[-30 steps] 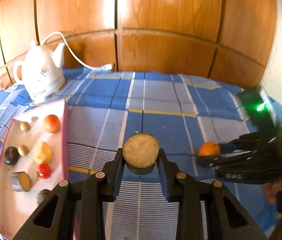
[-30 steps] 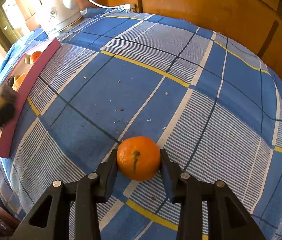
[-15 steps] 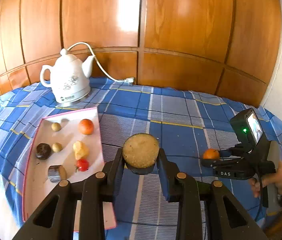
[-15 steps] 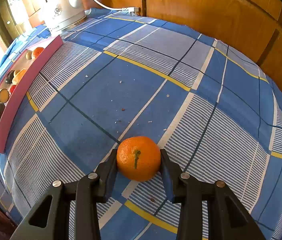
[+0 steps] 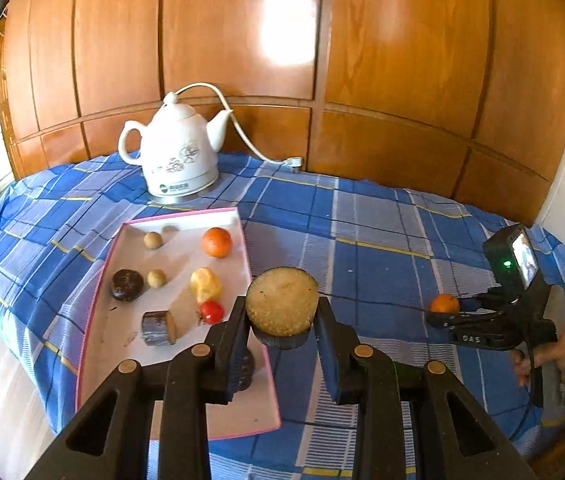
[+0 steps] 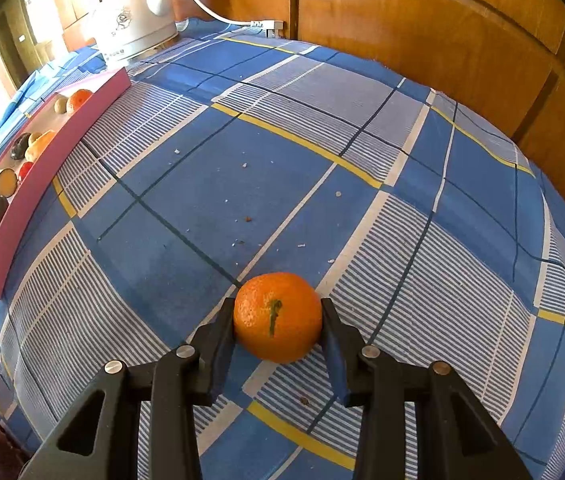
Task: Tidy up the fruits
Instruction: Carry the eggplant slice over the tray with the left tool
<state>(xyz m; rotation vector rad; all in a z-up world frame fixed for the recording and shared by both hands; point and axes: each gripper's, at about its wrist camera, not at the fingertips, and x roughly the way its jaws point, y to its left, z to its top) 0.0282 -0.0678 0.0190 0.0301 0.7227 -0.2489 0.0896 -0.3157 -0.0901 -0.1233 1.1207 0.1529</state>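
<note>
My left gripper point(image 5: 282, 314) is clamped on a round, dark-skinned fruit half with a pale tan cut face point(image 5: 281, 307), held clear of the blue checked tablecloth point(image 5: 362, 240) at the right edge of the pink-rimmed white tray point(image 5: 178, 380). My right gripper point(image 6: 278, 320) is closed against a small round orange mandarin point(image 6: 277, 317) that rests on the cloth, well right of the tray. A white ceramic kettle point(image 5: 176, 154) stands behind the tray.

left claw point(image 5: 282, 322): black, brass screws | right claw point(image 6: 278, 320): black, silver screws, "DAS" marking
</note>
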